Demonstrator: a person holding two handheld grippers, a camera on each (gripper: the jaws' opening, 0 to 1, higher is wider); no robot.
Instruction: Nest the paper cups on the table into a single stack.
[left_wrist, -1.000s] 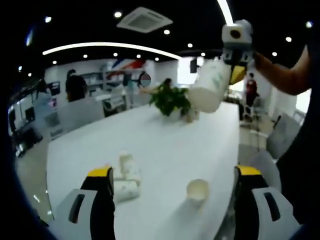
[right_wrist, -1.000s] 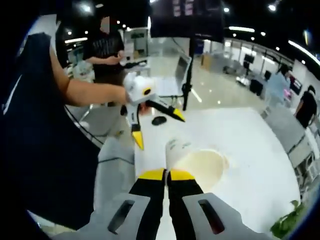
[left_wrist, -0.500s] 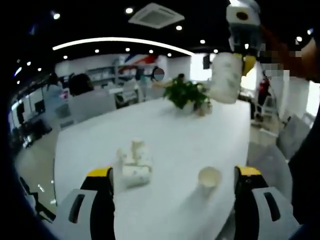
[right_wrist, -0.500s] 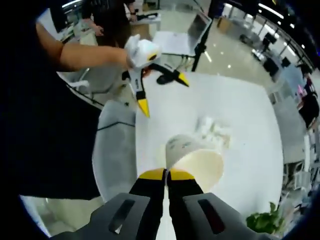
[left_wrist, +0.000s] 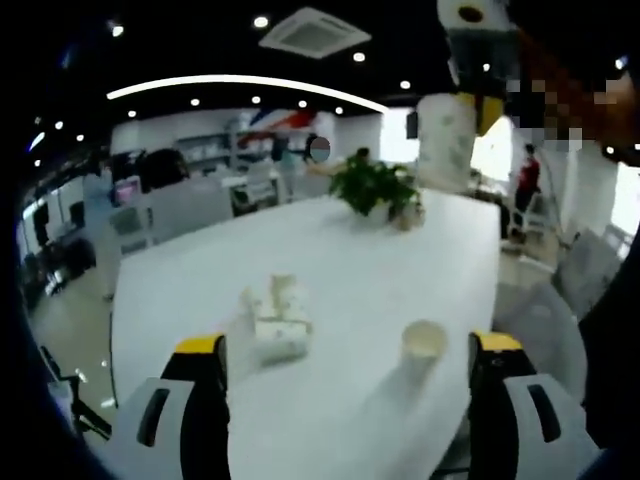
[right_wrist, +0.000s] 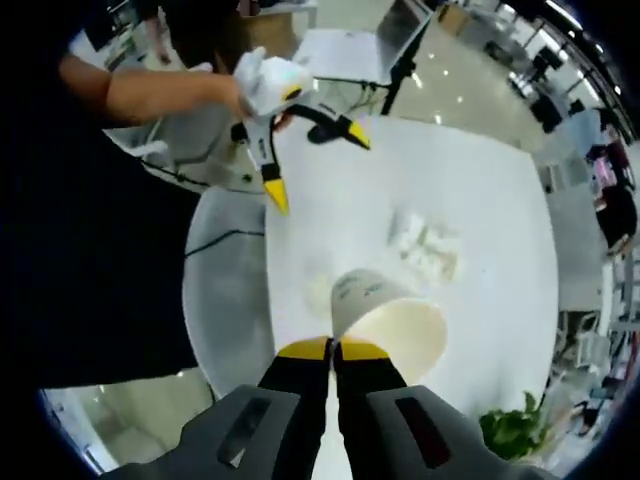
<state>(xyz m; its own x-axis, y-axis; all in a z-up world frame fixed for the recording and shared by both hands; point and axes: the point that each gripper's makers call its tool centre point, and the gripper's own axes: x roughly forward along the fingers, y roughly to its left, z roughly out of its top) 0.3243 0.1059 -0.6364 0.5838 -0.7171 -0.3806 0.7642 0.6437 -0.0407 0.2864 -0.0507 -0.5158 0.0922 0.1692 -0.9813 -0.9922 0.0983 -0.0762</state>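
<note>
Right gripper (right_wrist: 334, 345) is pinched on the rim of a white paper cup stack (right_wrist: 385, 320), held high above the white table (left_wrist: 350, 260). Left gripper (left_wrist: 345, 345) hangs wide apart, holding nothing. Upright single white paper cup (left_wrist: 424, 342) sits near the table's near edge; tipped cluster of white cups (left_wrist: 278, 318) lies beside it. Risk: a thin rim pinch could slip or crush, and lowering off-centre could knock the single cup off that edge.

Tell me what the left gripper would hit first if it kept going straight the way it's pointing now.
Probably the white table itself. The left gripper is open, its line running between the cluster of paper cups and the single upright cup. Depth is unclear, so it may clip either.
</note>
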